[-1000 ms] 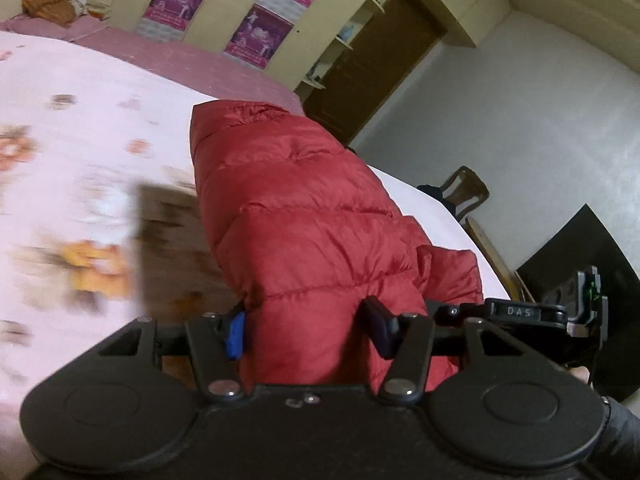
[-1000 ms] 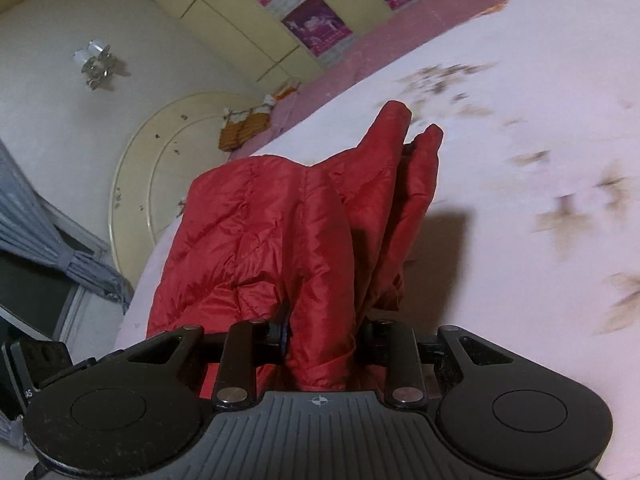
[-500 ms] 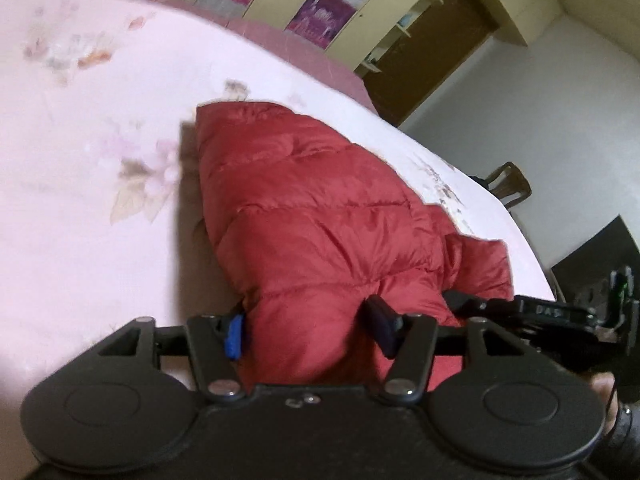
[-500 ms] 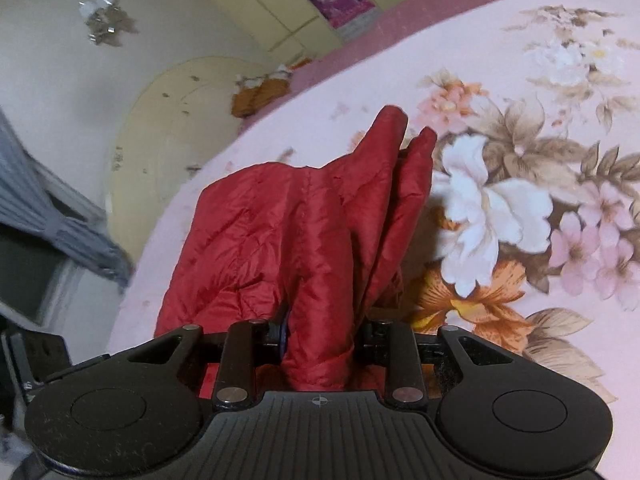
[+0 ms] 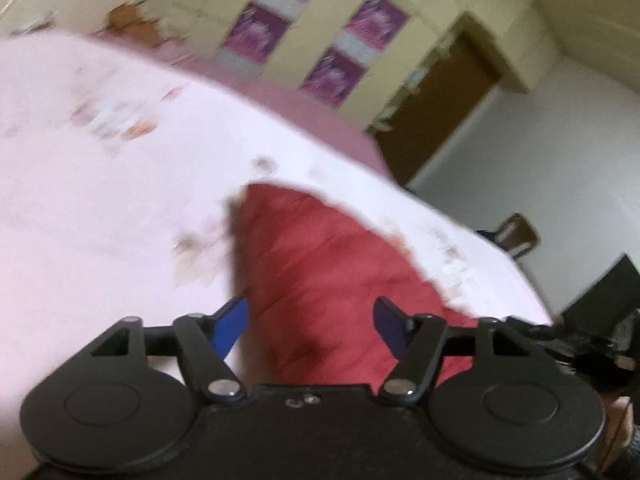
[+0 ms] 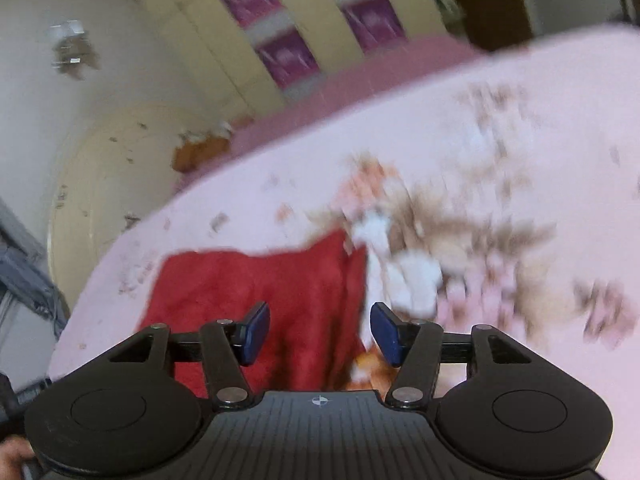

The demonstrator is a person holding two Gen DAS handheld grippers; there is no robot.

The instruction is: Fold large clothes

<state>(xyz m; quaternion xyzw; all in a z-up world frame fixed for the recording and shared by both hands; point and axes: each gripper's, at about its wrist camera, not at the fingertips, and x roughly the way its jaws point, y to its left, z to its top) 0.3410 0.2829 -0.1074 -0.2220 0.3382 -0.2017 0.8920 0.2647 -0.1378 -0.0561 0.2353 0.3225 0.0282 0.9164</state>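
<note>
On the bed, which has a pink flowered sheet, a red puffer jacket lies flat as a folded bundle. Left gripper sits just above the jacket's near end, jaws spread, blue pads clear of the fabric; its jaws opened wider over the past second, and the jacket lies below the gap rather than pinched in it. Right gripper is also spread, its jaws having just been opening, with nothing pinched between the blue pads. Seen from the right wrist, the jacket lies under and ahead of that gripper's left pad, and its right edge runs down through the gap between the jaws, so the right pad is over bare sheet. Both views are motion blurred, so the flower print is smeared. Beyond the jacket, past the far edge of the bed, stand cream wardrobe doors with purple posters and a brown door. Right of the jacket in the left wrist view, a chair stands beside the bed against a white wall. A bit of the person's hand shows at the lower right edge.
</note>
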